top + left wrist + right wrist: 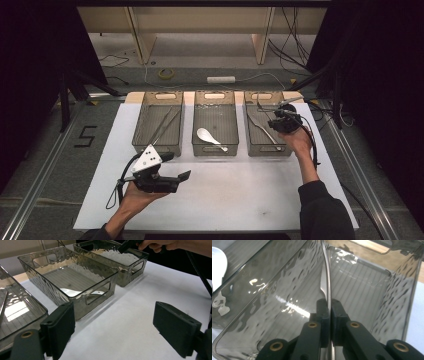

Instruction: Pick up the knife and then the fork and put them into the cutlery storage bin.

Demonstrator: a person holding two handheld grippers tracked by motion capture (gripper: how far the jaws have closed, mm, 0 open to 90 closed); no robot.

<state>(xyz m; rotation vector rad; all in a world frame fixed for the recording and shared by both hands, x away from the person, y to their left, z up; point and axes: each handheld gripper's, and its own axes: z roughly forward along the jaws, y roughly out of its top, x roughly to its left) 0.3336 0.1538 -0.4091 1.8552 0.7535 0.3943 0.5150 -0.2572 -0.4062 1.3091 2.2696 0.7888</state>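
Three smoked clear bins stand in a row on the white table (225, 200). My right gripper (276, 116) hovers over the right bin (267, 152), shut on a thin metal utensil (327, 272) that I see edge-on, rising from between the jaws (328, 302). A metal fork (262, 129) lies on that bin's floor. A white spoon (206, 136) rests in the middle bin (215, 151), and long metal tongs (164, 125) lie in the left bin (156, 149). My left gripper (176, 166) is held low in front of the left bin, open (117, 327), with nothing between its pads.
A wide strip of bare white table lies in front of the bins. The right hand (160, 243) and its cable (200, 272) reach over the far bin in the left gripper view. On the floor beyond the table are cables, a tape roll (166, 73) and a power strip (221, 79).
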